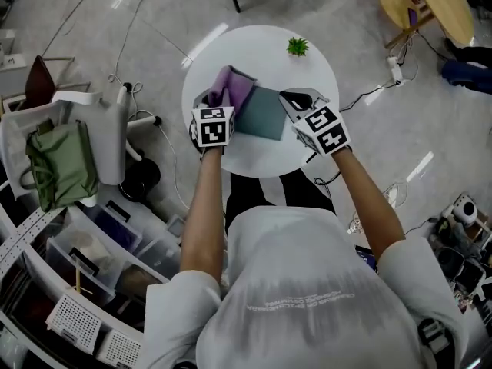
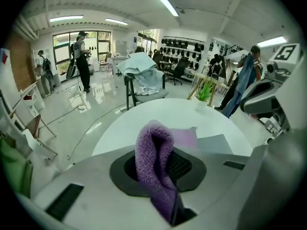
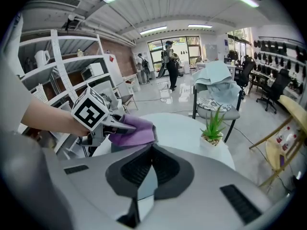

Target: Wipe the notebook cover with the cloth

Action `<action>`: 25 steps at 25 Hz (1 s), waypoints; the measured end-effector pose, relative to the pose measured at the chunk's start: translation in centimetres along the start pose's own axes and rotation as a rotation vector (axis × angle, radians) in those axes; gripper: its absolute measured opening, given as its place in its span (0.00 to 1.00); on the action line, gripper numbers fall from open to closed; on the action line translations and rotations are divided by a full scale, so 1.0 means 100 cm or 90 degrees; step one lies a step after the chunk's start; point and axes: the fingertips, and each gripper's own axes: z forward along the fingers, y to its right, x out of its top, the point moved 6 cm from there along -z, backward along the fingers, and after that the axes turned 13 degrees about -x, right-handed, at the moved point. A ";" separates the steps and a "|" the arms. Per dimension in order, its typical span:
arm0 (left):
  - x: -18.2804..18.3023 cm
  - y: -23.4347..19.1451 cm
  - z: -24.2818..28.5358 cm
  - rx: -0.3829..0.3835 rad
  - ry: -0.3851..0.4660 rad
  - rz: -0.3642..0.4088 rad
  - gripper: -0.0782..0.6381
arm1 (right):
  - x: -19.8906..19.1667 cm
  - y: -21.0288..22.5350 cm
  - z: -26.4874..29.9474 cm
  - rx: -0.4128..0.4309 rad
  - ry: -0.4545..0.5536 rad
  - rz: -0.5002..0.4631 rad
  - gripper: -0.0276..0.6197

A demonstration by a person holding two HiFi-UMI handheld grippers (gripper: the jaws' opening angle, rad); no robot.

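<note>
A grey-teal notebook (image 1: 262, 114) lies on the round white table (image 1: 254, 48). A purple cloth (image 1: 231, 89) rests across the notebook's left edge. My left gripper (image 1: 221, 101) is shut on the cloth (image 2: 154, 163), which stands up as a folded loop between its jaws; the notebook (image 2: 217, 143) shows just beyond. My right gripper (image 1: 290, 103) is at the notebook's right edge, shut on it; a thin grey edge of the notebook (image 3: 144, 188) sits between its jaws. The right gripper view also shows the left gripper (image 3: 109, 122) with the cloth (image 3: 135, 129).
A small potted plant (image 1: 297, 47) stands at the table's far side. A white chair (image 1: 108, 133) with a green bag (image 1: 61, 164) is on the left, with bins and shelves below it. Cables lie on the floor; a wooden table (image 1: 430, 2) is at top right.
</note>
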 end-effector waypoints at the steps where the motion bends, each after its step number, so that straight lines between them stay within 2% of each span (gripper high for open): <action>1: -0.002 -0.001 0.001 0.001 0.001 0.005 0.18 | 0.000 0.000 0.007 0.009 0.000 -0.007 0.04; 5: -0.014 0.003 0.000 0.004 0.000 0.005 0.18 | -0.011 -0.003 0.028 0.038 -0.006 -0.030 0.04; 11: -0.029 0.007 -0.008 0.016 -0.021 -0.002 0.18 | -0.030 -0.001 0.053 0.042 -0.038 0.000 0.04; 17: -0.054 0.012 -0.024 0.031 -0.025 -0.014 0.18 | -0.041 -0.002 0.056 0.039 -0.045 0.011 0.04; 25: -0.088 0.019 -0.046 0.050 -0.031 -0.053 0.18 | -0.042 -0.013 0.048 0.057 -0.040 -0.010 0.04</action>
